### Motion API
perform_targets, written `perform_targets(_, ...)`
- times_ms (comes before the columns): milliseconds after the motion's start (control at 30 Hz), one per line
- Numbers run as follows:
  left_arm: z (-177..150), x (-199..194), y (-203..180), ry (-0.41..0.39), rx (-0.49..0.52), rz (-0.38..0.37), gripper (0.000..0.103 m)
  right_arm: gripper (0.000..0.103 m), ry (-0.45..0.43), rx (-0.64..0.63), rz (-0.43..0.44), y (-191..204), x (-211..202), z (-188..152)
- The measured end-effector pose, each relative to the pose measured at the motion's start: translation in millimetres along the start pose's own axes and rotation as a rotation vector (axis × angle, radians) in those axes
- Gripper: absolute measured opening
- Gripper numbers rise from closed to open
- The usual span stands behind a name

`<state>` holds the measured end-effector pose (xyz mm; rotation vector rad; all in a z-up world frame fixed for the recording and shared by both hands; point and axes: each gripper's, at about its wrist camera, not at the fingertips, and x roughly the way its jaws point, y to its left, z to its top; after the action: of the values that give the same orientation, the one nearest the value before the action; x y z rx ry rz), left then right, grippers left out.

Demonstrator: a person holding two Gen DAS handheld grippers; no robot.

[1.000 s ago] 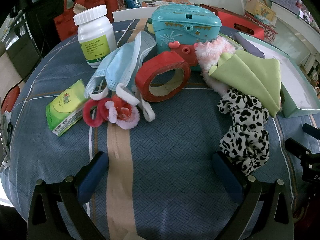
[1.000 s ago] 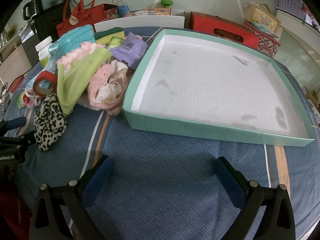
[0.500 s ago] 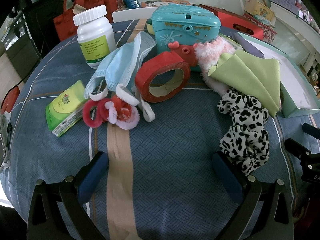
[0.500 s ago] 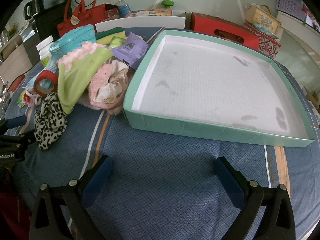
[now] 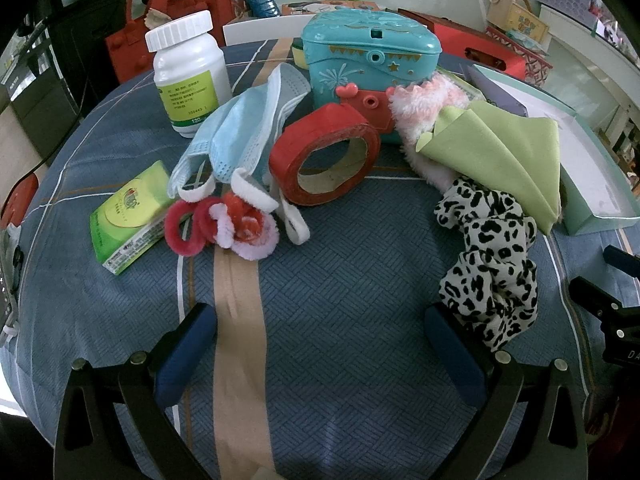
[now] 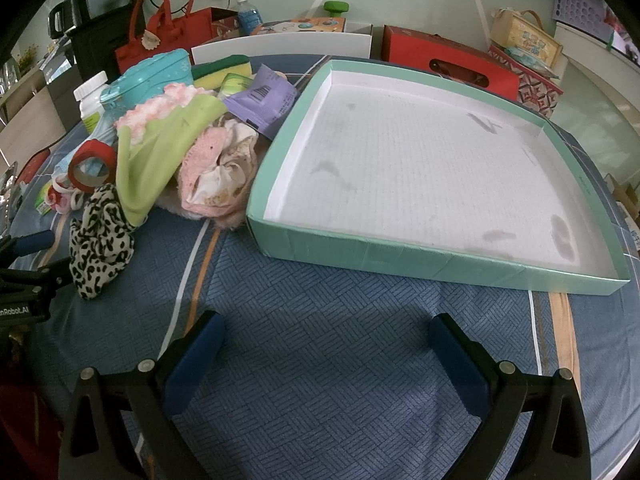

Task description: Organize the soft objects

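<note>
My left gripper is open and empty above the blue tablecloth. Ahead of it lie a leopard-print scrunchie, a green cloth over a pink fluffy item, a blue face mask and red and pink hair ties. My right gripper is open and empty, just in front of a shallow teal tray with a white floor. In the right wrist view the scrunchie, the green cloth and a pink cloth bundle lie left of the tray.
Hard items sit among the soft ones: a white pill bottle, a teal toy camera, a red tape roll, a green tissue pack, a purple packet and a sponge. Red bags and boxes stand behind the table.
</note>
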<state>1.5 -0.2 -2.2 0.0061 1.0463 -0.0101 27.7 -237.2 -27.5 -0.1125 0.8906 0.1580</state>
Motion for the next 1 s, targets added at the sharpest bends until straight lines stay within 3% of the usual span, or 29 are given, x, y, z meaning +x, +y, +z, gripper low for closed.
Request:
perform_targets(333,4.5,-2.7,0.5,0.007,0.011,-0.019,0.103,0.103,-0.018,-0.017,0.007,0.3,-7.1,1.4)
perform_targets(500,8.3,-17.4,17.4,-0.027,-0.038,-0.027,0.103,0.103,-0.105,-0.057,0.019,4.4,-32.5,10.7)
perform_targets(767,28.9,-43.6,55.0,-0.079,-0.129,-0.059,0.103,0.103,-0.156,-0.176,0.133,38.2,-59.2,55.5)
perform_targets(1000,34.0,-52.5,88.5,-0.099,-0.154,-0.031,0.103,0.103,-0.1,-0.302,0.255,82.9,-52.8,63.6)
